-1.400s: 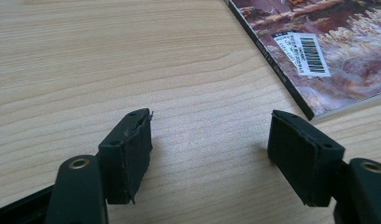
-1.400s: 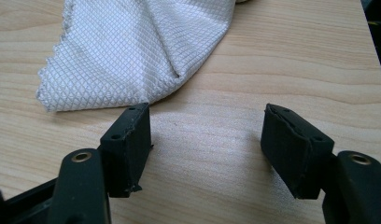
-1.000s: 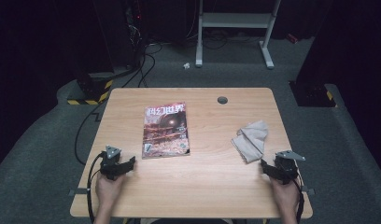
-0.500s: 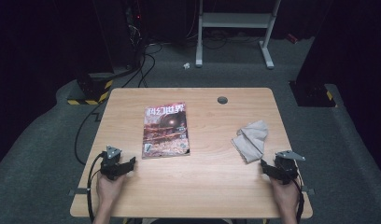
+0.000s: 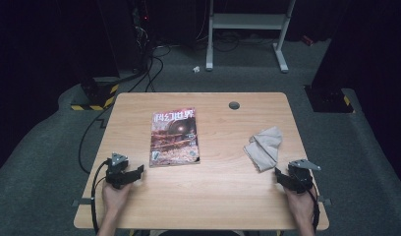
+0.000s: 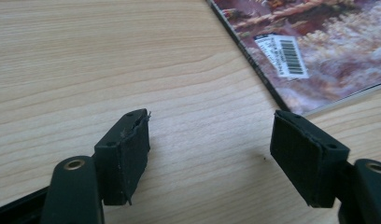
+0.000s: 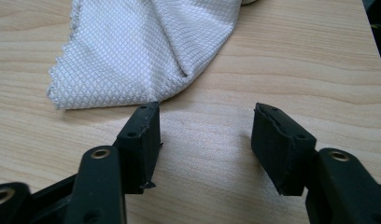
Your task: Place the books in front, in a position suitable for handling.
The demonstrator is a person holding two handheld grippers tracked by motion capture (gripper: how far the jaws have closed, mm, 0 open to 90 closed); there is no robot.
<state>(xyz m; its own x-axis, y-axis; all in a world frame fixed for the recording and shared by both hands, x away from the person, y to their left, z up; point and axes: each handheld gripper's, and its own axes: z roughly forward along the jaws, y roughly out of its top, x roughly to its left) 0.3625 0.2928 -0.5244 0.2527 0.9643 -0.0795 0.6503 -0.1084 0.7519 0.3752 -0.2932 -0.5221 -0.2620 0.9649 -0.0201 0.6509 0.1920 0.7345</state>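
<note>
Cloth (image 5: 264, 147) lies near the table's (image 5: 218, 196) right edge, just past the right gripper (image 7: 205, 140). Its jaws, just closing a bit, are wide with nothing between. Left gripper (image 6: 209, 154) is wide too.

We worked in a dark lab: wooden table (image 5: 223, 191), grey carpet (image 5: 51, 162), floor cables (image 5: 139, 73), hazard-striped block (image 5: 93, 96).

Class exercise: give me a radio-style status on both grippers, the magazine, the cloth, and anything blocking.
Left gripper open, empty, near magazine corner. Right gripper open, jaws just closing a little, nothing between them, cloth just ahead. Table between them bare, nothing blocking.
</note>
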